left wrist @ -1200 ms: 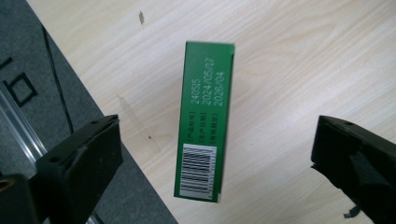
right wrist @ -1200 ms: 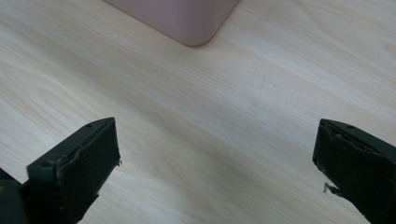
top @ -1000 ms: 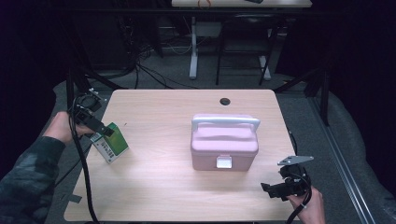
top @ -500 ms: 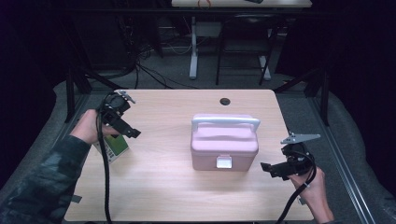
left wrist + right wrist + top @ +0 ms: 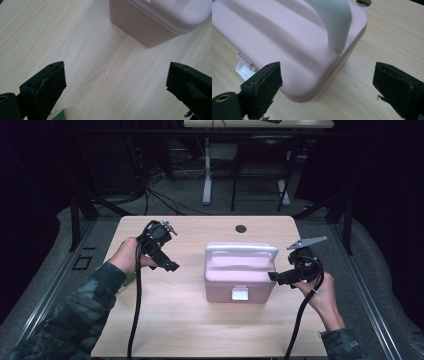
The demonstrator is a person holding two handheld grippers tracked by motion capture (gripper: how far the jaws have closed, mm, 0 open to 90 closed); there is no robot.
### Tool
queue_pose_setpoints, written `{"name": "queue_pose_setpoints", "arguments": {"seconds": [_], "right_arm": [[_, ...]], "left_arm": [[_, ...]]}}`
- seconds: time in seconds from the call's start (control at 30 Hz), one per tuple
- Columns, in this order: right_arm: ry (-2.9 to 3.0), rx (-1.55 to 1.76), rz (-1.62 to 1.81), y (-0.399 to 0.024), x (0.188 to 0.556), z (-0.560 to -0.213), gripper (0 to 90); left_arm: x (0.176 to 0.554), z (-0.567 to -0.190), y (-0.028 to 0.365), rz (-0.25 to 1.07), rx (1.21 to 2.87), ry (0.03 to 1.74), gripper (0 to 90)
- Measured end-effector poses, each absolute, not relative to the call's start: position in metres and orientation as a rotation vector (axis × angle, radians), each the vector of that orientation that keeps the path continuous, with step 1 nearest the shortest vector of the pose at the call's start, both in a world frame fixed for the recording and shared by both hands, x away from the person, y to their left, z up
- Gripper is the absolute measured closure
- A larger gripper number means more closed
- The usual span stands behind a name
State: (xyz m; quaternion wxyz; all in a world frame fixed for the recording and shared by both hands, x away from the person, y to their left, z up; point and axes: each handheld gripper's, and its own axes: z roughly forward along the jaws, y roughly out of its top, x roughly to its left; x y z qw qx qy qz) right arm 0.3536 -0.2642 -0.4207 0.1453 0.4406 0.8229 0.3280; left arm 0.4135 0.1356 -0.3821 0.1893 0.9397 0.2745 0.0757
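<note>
- Right gripper [image 5: 274,276]: jaws wide with nothing pinched, though they have just been closing a little; it sits just beside the right end of the pink box [image 5: 239,279].
- Left gripper [image 5: 172,267]: jaws wide, empty, over bare table [image 5: 200,330] left of the box.
- The box stands mid-table, white handle [image 5: 242,252] on top.

You're looking at a pale pink box [image 5: 239,280] just right of centre in the high view — lid shut, standing level on the table. A white handle [image 5: 242,251] arches over its lid, and a small white latch [image 5: 239,293] sits on the near face (closed, as far as it shows).
</note>
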Motion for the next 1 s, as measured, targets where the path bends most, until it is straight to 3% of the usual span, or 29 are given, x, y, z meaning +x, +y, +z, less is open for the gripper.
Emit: {"name": "queue_pose_setpoints", "arguments": {"seconds": [0.13,0.3,0.53,0.67,0.7,0.77,0.87,1.0], "right_arm": [[2.398,1.260,0.906,-0.259,0.366,-0.413,15.7],[2.451,1.224,0.804,-0.251,0.383,-0.402,34.1],[2.511,1.215,0.694,-0.240,0.399,-0.395,52.2],[2.543,1.202,0.666,-0.235,0.404,-0.398,62.2],[2.552,1.188,0.666,-0.231,0.404,-0.399,66.6],[2.552,1.183,0.657,-0.229,0.404,-0.399,67.6],[2.553,1.168,0.611,-0.224,0.405,-0.399,71.4],[2.563,1.161,0.591,-0.221,0.406,-0.398,72.1]], "left_arm": [[0.416,-0.382,0.115,0.188,2.677,0.715,9.6],[0.420,-0.378,0.089,0.164,2.689,0.658,18.8],[0.428,-0.378,0.049,0.144,2.740,0.595,30.4],[0.434,-0.382,0.036,0.145,2.744,0.592,43.5],[0.435,-0.384,0.033,0.136,2.744,0.580,52.8],[0.436,-0.384,0.033,0.132,2.755,0.572,55.5],[0.435,-0.383,0.033,0.155,2.752,0.558,68.7],[0.435,-0.383,0.033,0.181,2.764,0.559,72.7]]}}
